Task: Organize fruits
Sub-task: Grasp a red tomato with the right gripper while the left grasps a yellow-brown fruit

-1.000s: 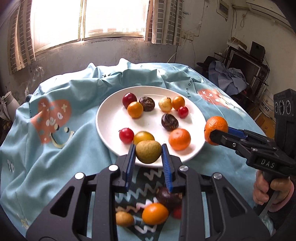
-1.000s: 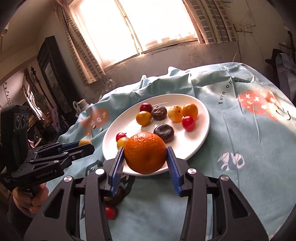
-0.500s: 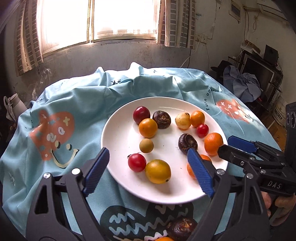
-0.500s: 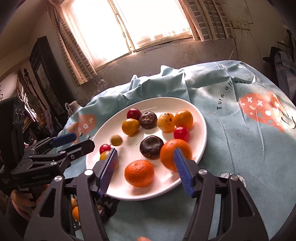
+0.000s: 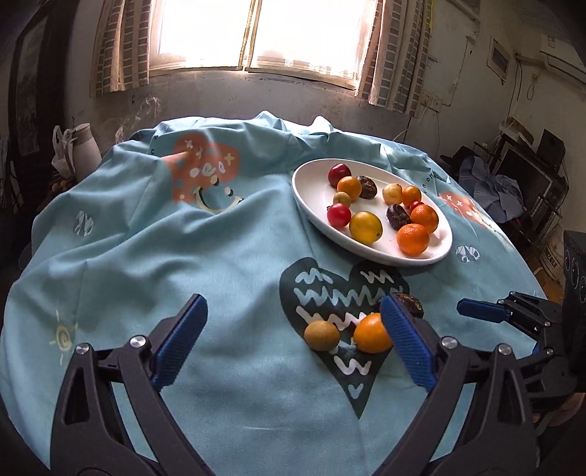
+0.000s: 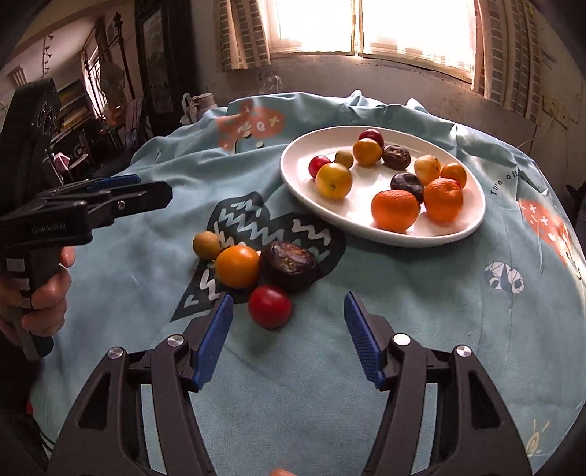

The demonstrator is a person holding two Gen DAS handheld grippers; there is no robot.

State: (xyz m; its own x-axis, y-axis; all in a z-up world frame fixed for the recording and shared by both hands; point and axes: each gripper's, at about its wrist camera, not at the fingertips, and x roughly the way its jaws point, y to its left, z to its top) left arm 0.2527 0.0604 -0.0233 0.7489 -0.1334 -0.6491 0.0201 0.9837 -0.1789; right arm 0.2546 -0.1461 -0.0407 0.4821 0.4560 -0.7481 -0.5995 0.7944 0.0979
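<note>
Left gripper (image 5: 293, 337): blue-padded jaws spread wide, nothing between them, held low over the light-blue tablecloth (image 5: 183, 263). Right gripper (image 6: 287, 329): jaws likewise spread wide, empty, aimed at the loose fruit just ahead.

At 12 o'clock from the right gripper, touching neither pad: a red cherry tomato (image 6: 270, 305) on the cloth. Just past it, at 12 to 1 o'clock, a dark wrinkled passion fruit (image 6: 289, 260), touching an orange kumquat-like fruit (image 6: 237, 266) on its 9 o'clock side. At 10 o'clock of that one, just beside it, a small olive-brown longan-like fruit (image 6: 206, 244). All four clustered on the dark heart print (image 6: 256, 234).

From the left wrist view, same cluster at 2 o'clock, the right-hand pad covering part of the orange fruit there.

Farther out, at 1 o'clock from the right gripper: a white oval plate (image 6: 304, 183), well apart from the cluster. On it, two mandarins (image 6: 395, 210) side by side at the near rim, a yellow fruit (image 6: 333, 180) at 9 o'clock, two dark passion fruits, red tomatoes and small orange and yellow fruits toward the far rim.

Beyond the table at 12 o'clock, a bright window (image 5: 252, 33) with checked curtains.
</note>
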